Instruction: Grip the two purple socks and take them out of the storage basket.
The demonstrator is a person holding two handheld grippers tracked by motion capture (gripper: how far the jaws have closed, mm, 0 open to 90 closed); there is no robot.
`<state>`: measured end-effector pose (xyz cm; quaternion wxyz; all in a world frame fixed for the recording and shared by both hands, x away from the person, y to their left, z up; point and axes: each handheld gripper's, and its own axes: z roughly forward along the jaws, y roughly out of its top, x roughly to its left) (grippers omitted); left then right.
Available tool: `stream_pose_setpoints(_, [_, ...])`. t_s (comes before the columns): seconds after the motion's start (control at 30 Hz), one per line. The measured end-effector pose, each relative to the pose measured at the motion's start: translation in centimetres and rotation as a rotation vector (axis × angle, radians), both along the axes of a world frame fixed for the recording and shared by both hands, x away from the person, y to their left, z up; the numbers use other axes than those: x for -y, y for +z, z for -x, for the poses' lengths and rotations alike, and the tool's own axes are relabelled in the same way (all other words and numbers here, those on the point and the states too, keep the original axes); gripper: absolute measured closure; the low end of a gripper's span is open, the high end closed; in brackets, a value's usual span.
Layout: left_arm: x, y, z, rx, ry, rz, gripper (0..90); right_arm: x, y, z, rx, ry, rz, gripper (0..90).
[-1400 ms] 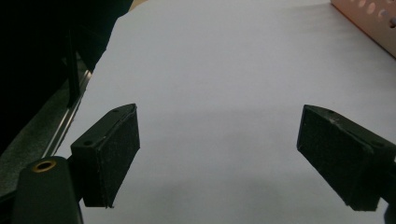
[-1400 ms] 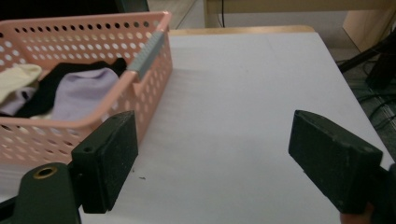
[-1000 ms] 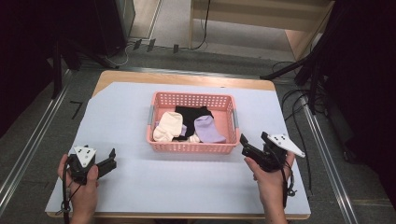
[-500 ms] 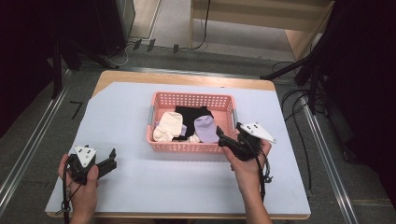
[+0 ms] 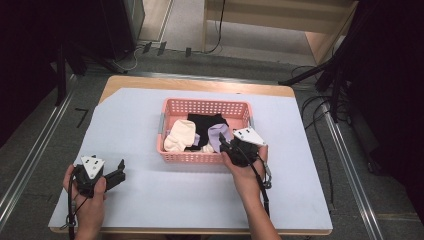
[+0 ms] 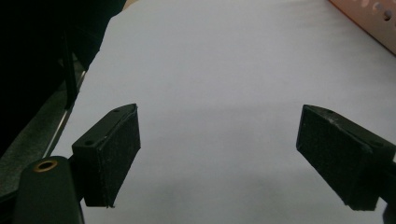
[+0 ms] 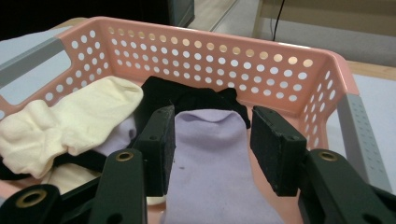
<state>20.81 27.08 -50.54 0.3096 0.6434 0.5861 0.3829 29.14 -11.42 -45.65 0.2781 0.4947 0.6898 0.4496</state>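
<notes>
lilac sock [image 7: 212, 163]: long axis along right claw [image 7: 212, 149], jaws apart astride it | pink basket [image 7: 289, 88]: cream sock [image 7: 79, 121], black sock [image 7: 187, 98] | left claw [image 6: 219, 158]: wide over bench [image 6: 224, 70]

Your left gripper [image 5: 118, 176] has bare white table cover [image 5: 135, 130] ahead. The pink basket [image 5: 205, 106] walls hem your right gripper [image 7: 212, 140], its jaws straddling the lilac sock [image 7: 210, 158], cream sock [image 7: 79, 116] crowding alongside.

Basket [image 5: 205, 106] at frame centre on table [image 5: 140, 120], socks [image 5: 181, 135] inside; right gripper [image 5: 226, 145] over its lower right rim; left gripper [image 5: 119, 172] lower left, well apart.
</notes>
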Motion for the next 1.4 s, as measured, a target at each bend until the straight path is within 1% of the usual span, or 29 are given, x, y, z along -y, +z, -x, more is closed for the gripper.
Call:
stream_pose_setpoints(0.03, [0.0,0.0,0.0,-0.003,0.001,-0.002,14.4,-0.2,0.0,-0.1,0.001,0.012,-0.012,54.1])
stream_pose_setpoints(0.07, [0.0,0.0,0.0,-0.002,0.0,-0.001,14.4,-0.4,0.0,-0.2,-0.012,0.029,-0.043,55.0])
stream_pose_setpoints(0.1, [0.0,0.0,0.0,-0.003,-0.003,-0.004,14.4,-0.7,-0.1,-0.3,-0.02,0.042,-0.051,56.7])
stream_pose_setpoints(0.17, [0.0,0.0,0.0,-0.004,-0.005,-0.004,14.4,-1.3,-0.1,-0.4,-0.032,0.052,-0.035,54.1])
stream_pose_setpoints(0.23, [0.0,0.0,0.0,-0.011,-0.006,-0.008,14.4,-1.8,-0.2,-0.7,-0.066,0.063,-0.035,57.9])
stream_pose_setpoints(0.3, [0.1,0.0,-0.1,-0.006,-0.006,-0.008,14.4,-2.1,-0.4,-1.1,-0.084,0.075,-0.061,60.1])
stream_pose_setpoints(0.37, [0.1,-0.1,-0.1,-0.003,-0.006,-0.007,14.4,-2.6,-0.8,-1.4,-0.094,0.089,-0.091,60.3])
stream_pose_setpoints(0.4, [0.1,-0.1,-0.1,-0.003,-0.006,-0.007,14.4,-2.6,-0.8,-1.4,-0.094,0.089,-0.091,60.3])
stream_pose_setpoints(0.43, [0.1,-0.1,-0.1,-0.005,-0.009,-0.006,14.5,-3.2,-0.9,-1.6,-0.098,0.093,-0.089,61.9])
stream_pose_setpoints(0.47, [0.1,0.0,-0.1,-0.008,-0.01,-0.007,14.5,-3.3,-0.9,-1.6,-0.096,0.091,-0.087,62.8])
stream_pose_setpoints(0.5, [0.1,0.0,-0.1,-0.01,-0.011,-0.008,14.5,-3.5,-0.9,-1.7,-0.107,0.087,-0.088,63.7])
stream_pose_setpoints(0.57, [0.2,0.0,-0.1,-0.014,-0.014,-0.011,14.5,-4.0,-0.8,-1.9,-0.115,0.087,-0.093,65.2])
stream_pose_setpoints(0.63, [0.2,0.0,-0.1,-0.017,-0.016,-0.015,14.5,-4.5,-0.9,-2.3,-0.137,0.103,-0.093,65.2])
stream_pose_setpoints(0.7, [0.2,0.0,-0.2,-0.02,-0.016,-0.013,14.5,-4.9,-1.0,-2.6,-0.155,0.107,-0.081,65.4])
stream_pose_setpoints(0.77, [0.2,0.0,-0.2,-0.02,-0.016,-0.014,14.5,-5.3,-1.0,-3.0,-0.175,0.11,-0.103,65.3])
stream_pose_setpoints(0.83, [0.1,-0.1,-0.2,-0.022,-0.015,-0.015,14.5,-5.7,-1.0,-3.2,-0.186,0.108,-0.107,65.0])
stream_pose_setpoints(0.87, [0.1,0.0,-0.2,-0.029,-0.016,-0.016,14.5,-5.9,-0.9,-3.4,-0.195,0.102,-0.109,64.6])
stream_pose_setpoints(0.93, [0.1,-0.1,-0.2,-0.026,-0.015,-0.007,14.5,-6.1,-1.0,-3.6,-0.199,0.09,-0.089,64.6])
stream_pose_setpoints(1.03, [0.1,-0.1,-0.3,-0.028,-0.019,-0.01,14.5,-6.3,-1.3,-4.2,-0.229,0.067,-0.075,64.6])
stream_pose_setpoints(1.07, [0.1,-0.1,-0.3,-0.029,-0.02,-0.013,14.5,-6.4,-1.3,-4.4,-0.246,0.058,-0.074,64.7])
stream_pose_setpoints(1.17, [0.1,-0.1,-0.3,-0.033,-0.018,-0.013,14.5,-6.7,-1.5,-4.8,-0.272,0.053,-0.064,64.8])
stream_pose_setpoints(1.27, [0.1,-0.1,-0.3,-0.033,-0.02,-0.012,14.5,-7.1,-2.0,-5.2,-0.308,0.051,-0.02,64.9])
stream_pose_setpoints(1.3, [0.1,-0.1,-0.3,-0.03,-0.02,-0.012,14.5,-7.2,-2.1,-5.3,-0.314,0.052,-0.006,64.8])
stream_pose_setpoints(1.33, [0.2,-0.1,-0.3,-0.029,-0.019,-0.013,14.5,-7.3,-2.1,-5.4,-0.325,0.049,-0.005,64.8])
stream_pose_setpoints(1.4, [0.2,0.0,-0.3,-0.036,-0.02,-0.014,14.5,-7.3,-2.1,-5.4,-0.343,0.047,-0.018,64.6])
